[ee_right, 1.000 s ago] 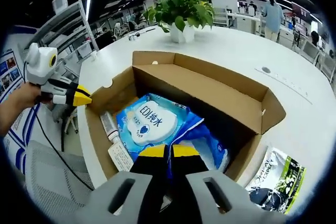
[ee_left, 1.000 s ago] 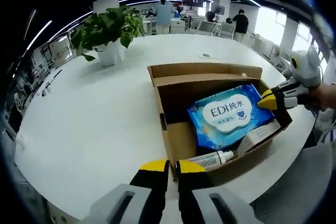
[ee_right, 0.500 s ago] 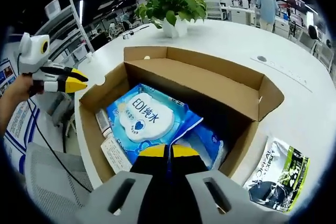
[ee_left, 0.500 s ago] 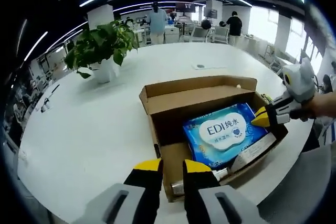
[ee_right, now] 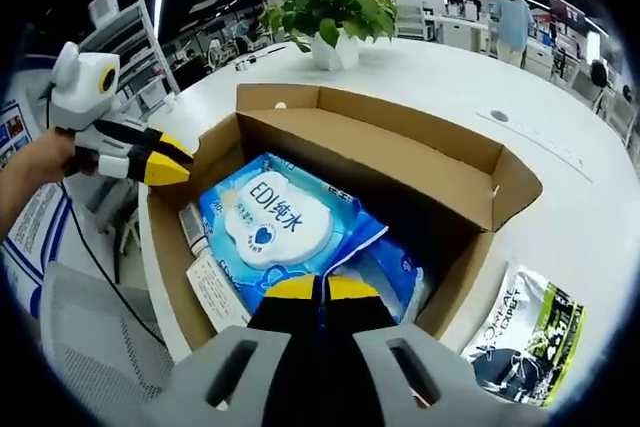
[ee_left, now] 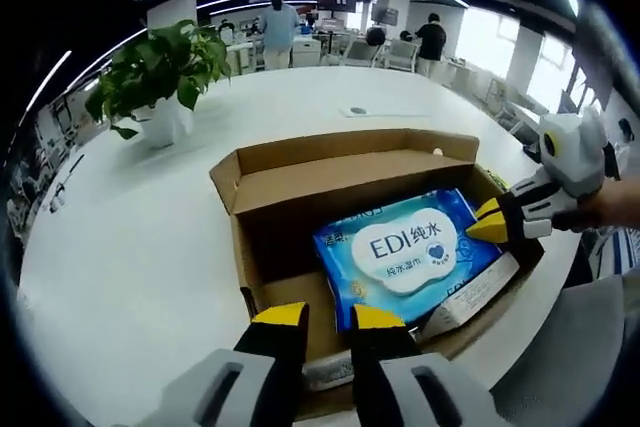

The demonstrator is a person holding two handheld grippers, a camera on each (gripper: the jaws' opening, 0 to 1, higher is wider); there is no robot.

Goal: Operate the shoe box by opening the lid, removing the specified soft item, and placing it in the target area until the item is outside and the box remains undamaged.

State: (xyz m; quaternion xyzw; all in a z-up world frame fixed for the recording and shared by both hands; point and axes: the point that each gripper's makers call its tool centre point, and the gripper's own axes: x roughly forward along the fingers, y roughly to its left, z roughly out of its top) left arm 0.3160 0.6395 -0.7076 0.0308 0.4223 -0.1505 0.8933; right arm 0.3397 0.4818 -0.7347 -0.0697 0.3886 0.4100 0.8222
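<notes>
Closer now, the left tongs (ee_left: pixel 318 316) hover slightly apart over the open brown cardboard box (ee_left: pixel 340 162); right tongs (ee_right: pixel 320 288), together, clamp the blue wet-wipes pack (ee_right: pixel 275 227).

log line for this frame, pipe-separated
box: open | wipes pack: inside box | right gripper: shut on wipes pack | left gripper: open, at box edge

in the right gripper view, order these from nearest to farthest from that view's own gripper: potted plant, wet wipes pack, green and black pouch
1. wet wipes pack, in the box, at the right gripper tips
2. green and black pouch, on the table right of the box
3. potted plant, far across the table
</notes>
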